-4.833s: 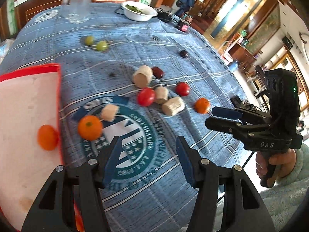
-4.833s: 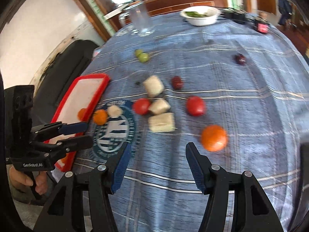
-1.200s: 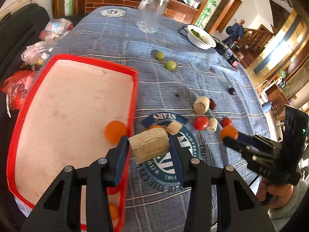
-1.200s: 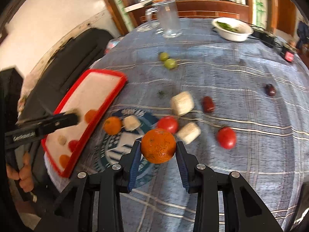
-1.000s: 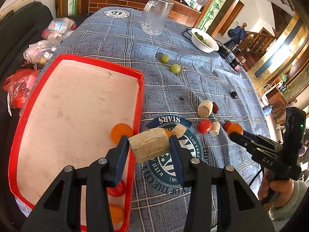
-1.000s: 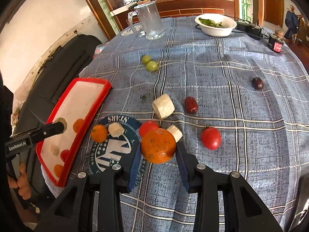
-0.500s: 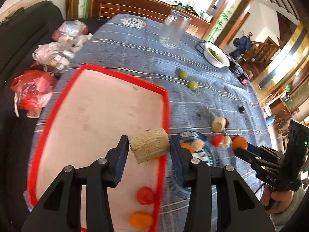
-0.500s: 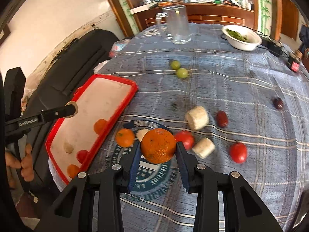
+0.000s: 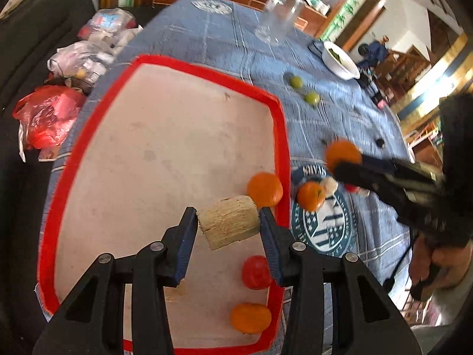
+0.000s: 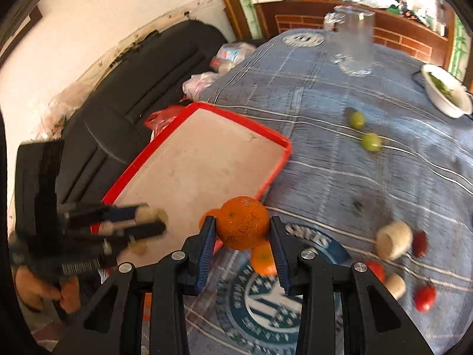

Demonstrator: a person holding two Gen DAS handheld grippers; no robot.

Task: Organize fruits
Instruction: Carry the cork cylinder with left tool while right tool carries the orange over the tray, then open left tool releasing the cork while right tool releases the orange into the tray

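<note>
My left gripper point(image 9: 228, 225) is shut on a pale sugarcane chunk point(image 9: 227, 225) and holds it above the red-rimmed tray point(image 9: 278, 124). The tray holds two oranges point(image 9: 264, 188), a red tomato point(image 9: 256, 272) and a pale piece. My right gripper point(image 10: 241, 233) is shut on an orange point(image 10: 242, 226) just off the tray's point(image 10: 260, 130) near right rim; it also shows in the left wrist view point(image 9: 343, 155). Another orange point(image 9: 309, 195) and a pale chunk lie on the cloth's round emblem.
On the blue checked tablecloth point(image 10: 340, 112) lie two green fruits point(image 10: 371, 142), a pale chunk point(image 10: 393, 239), red tomatoes point(image 10: 424, 297), a glass mug point(image 10: 353, 48) and a white bowl point(image 10: 446, 94). A dark sofa point(image 10: 124, 97) with plastic bags stands left of the table.
Both grippers have moved left, toward the tray, with their loads. The left one now hangs over the tray's inside; the right one has come close to the tray's rim.
</note>
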